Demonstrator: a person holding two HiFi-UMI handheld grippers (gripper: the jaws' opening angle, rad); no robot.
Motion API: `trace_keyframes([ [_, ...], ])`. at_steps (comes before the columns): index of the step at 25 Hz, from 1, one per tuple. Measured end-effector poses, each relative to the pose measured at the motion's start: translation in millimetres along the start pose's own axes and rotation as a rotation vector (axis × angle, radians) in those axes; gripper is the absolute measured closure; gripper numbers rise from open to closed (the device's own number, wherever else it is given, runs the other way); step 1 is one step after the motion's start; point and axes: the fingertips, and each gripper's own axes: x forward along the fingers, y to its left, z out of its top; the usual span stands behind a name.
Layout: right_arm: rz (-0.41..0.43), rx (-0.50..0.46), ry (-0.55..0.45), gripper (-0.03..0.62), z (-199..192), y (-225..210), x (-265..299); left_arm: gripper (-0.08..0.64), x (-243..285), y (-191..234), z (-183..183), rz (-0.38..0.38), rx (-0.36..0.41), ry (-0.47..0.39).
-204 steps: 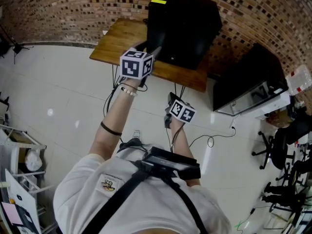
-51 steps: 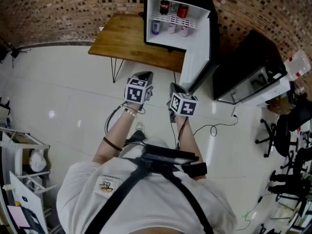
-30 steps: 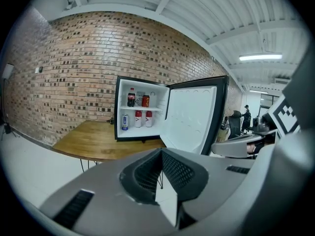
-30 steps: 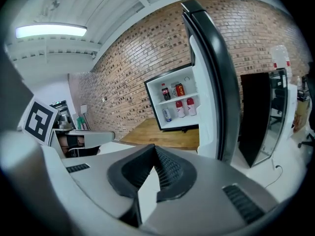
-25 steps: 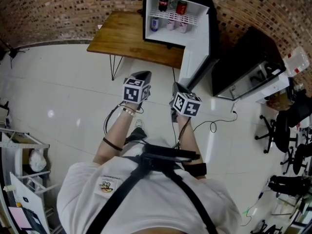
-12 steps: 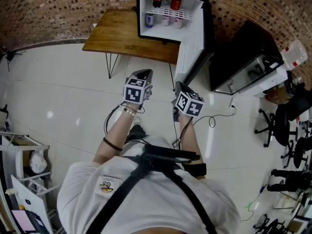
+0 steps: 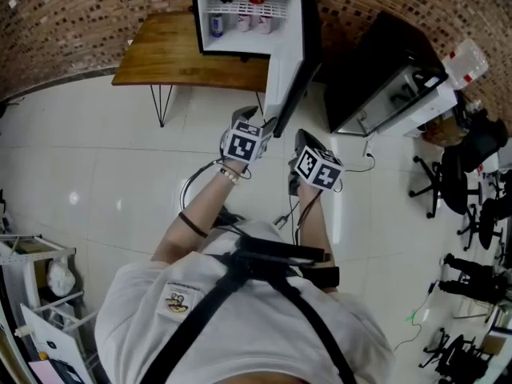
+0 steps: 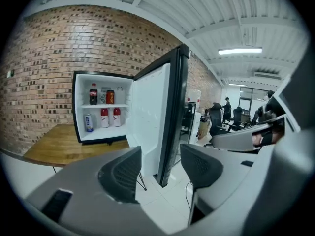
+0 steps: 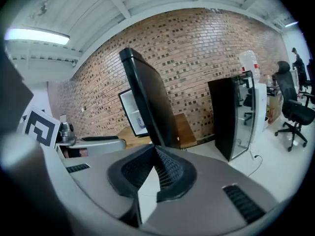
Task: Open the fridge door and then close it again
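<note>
A black mini fridge (image 7: 240, 13) stands on the wooden table, white inside, with bottles and cans on its shelves (image 8: 102, 113). Its door (image 7: 290, 58) is swung wide open toward me. My left gripper (image 7: 262, 126) is just below the door's free edge. Its jaws are opening with nothing between the pads, and the door edge (image 8: 170, 132) shows through the gap of the left gripper (image 8: 160, 168), apart from it. My right gripper (image 7: 298, 144) hangs to the right of the door, and in its own view the right gripper (image 9: 155, 168) is shut and empty, facing the door's black outer side (image 9: 147, 100).
The wooden table (image 7: 156, 54) stands against a brick wall (image 7: 96, 6). A second black cabinet with a glass door (image 7: 376, 66) stands right of the fridge. Cables (image 7: 196, 190) lie on the white tiled floor. Office chairs (image 7: 460, 174) are at the far right.
Both grippers have moved right and nearer to the open door's free edge. The fridge door stays open as before.
</note>
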Motion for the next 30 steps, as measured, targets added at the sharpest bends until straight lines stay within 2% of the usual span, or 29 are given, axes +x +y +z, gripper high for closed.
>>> trace_keyframes([
  [6,-0.043,0.009,-0.009,0.574,1,-36,-19,0.295,41,-37,1,0.006,0.028,-0.014],
  [12,-0.056,-0.007,-0.004,0.574,0,-49,-24,0.296,68,-46,10,0.052,0.038,-0.034],
  [17,-0.061,-0.013,-0.005,0.574,2,-58,-24,0.304,86,-45,8,0.099,0.044,-0.018],
  [20,-0.070,-0.015,-0.009,0.574,6,-60,-26,0.388,87,-41,8,0.121,0.046,-0.027],
  [25,-0.052,-0.010,0.000,0.574,8,-53,-17,0.397,77,-26,8,0.144,0.045,-0.052],
  [30,0.001,-0.026,0.039,0.574,3,-28,9,0.402,60,19,5,0.212,0.031,-0.051],
])
